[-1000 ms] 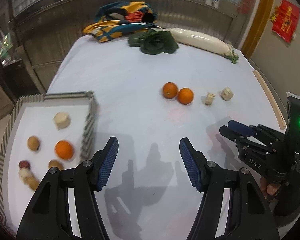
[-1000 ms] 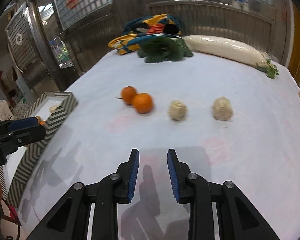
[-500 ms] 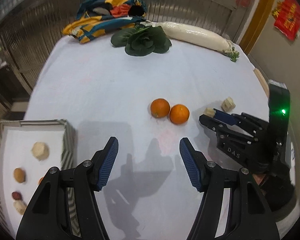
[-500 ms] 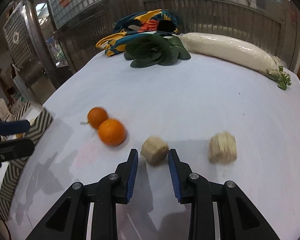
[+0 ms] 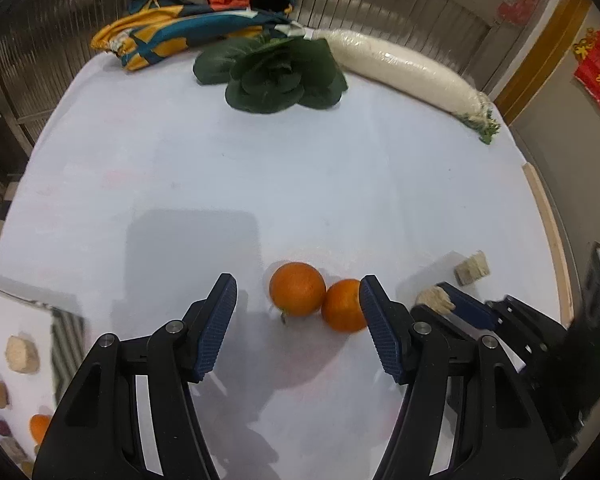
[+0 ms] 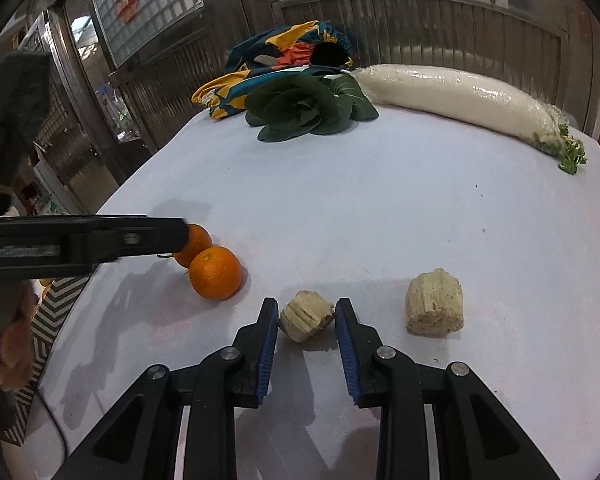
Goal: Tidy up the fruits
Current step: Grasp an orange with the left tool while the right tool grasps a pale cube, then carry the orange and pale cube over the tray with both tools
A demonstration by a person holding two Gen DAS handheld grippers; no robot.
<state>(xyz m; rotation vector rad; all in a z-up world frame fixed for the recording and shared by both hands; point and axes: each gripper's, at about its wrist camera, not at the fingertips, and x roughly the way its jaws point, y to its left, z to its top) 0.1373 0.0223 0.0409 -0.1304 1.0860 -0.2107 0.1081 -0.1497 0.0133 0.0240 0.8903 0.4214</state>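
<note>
Two oranges lie touching on the white table: the left orange (image 5: 297, 294) and the right orange (image 5: 343, 310). My left gripper (image 5: 298, 300) is open wide around them, its right fingertip beside the right orange. My right gripper (image 6: 307, 314) is open, with a small beige chunk (image 6: 306, 321) between its fingertips, not clamped. A larger beige chunk (image 6: 434, 306) lies to its right. In the right wrist view the near orange (image 6: 215, 272) sits left of the gripper, and the left gripper's finger (image 6: 80, 240) reaches in over the far orange.
A striped-rim tray (image 5: 66, 342) at lower left holds several fruits and a beige chunk (image 5: 21, 353). At the table's far end lie a green leafy vegetable (image 5: 278, 76), a long white radish (image 5: 408, 70) and a colourful cloth (image 5: 204, 4). A wooden strip (image 5: 548, 236) edges the right side.
Both grippers moved forward. The left gripper came up to the two oranges and now brackets them. The right gripper closed in on the small beige chunk, which now sits between its fingers.
</note>
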